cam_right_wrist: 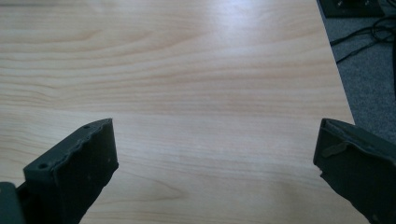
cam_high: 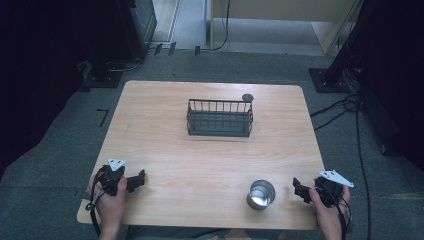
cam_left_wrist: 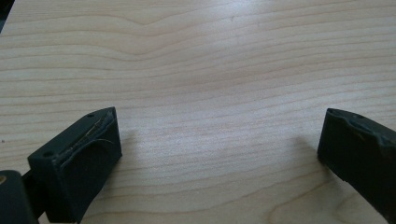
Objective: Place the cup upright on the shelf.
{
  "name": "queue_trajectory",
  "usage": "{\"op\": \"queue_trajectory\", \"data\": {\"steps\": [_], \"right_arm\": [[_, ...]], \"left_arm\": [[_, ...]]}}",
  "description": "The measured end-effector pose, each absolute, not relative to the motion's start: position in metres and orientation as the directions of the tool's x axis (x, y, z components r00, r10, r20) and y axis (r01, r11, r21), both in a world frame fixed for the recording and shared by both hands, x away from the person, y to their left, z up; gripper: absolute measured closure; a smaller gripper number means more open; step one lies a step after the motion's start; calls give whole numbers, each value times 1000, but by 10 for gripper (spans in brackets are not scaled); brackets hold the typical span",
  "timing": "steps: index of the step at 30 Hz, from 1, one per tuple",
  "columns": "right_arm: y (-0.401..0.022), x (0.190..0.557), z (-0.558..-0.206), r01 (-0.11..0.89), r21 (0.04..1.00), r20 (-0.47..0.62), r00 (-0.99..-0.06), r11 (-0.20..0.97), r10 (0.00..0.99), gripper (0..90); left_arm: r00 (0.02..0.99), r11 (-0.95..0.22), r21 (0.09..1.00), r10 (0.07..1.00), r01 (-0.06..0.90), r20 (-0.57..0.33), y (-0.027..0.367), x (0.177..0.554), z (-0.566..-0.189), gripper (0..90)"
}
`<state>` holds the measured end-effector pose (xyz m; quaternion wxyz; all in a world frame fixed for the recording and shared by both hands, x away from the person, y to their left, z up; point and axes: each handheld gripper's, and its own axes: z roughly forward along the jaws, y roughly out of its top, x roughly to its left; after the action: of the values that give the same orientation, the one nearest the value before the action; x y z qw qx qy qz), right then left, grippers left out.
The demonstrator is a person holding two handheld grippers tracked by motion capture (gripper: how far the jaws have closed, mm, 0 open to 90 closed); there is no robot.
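While both hands rest at near edge, nothing gripped yet. Left hand-held gripper at 7 o'clock on tabletop, jaws spread wide, bare wood between. Right hand-held gripper at 5 o'clock, jaws likewise wide, empty. Metal cup upright at 5 o'clock, just beside right hand-held gripper, untouched. Wire basket at 12 o'clock, apparently empty. Judgement: work at start; approach, grasp, transfer all remain.
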<state>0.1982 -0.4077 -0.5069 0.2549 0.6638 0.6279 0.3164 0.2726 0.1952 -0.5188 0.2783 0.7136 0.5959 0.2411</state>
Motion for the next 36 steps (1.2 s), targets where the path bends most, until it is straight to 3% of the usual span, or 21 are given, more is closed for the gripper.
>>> {"op": "queue_trajectory", "data": {"steps": [20,36], "right_arm": [[-367,188,-454,582,812,140,-143,-31,980,0],[-344,200,-444,553,833,130,-216,12,968,0]], "left_arm": [[174,-135,685,985,716,13,195,273,-519,0],[173,-134,685,985,716,12,195,273,-519,0]]}}
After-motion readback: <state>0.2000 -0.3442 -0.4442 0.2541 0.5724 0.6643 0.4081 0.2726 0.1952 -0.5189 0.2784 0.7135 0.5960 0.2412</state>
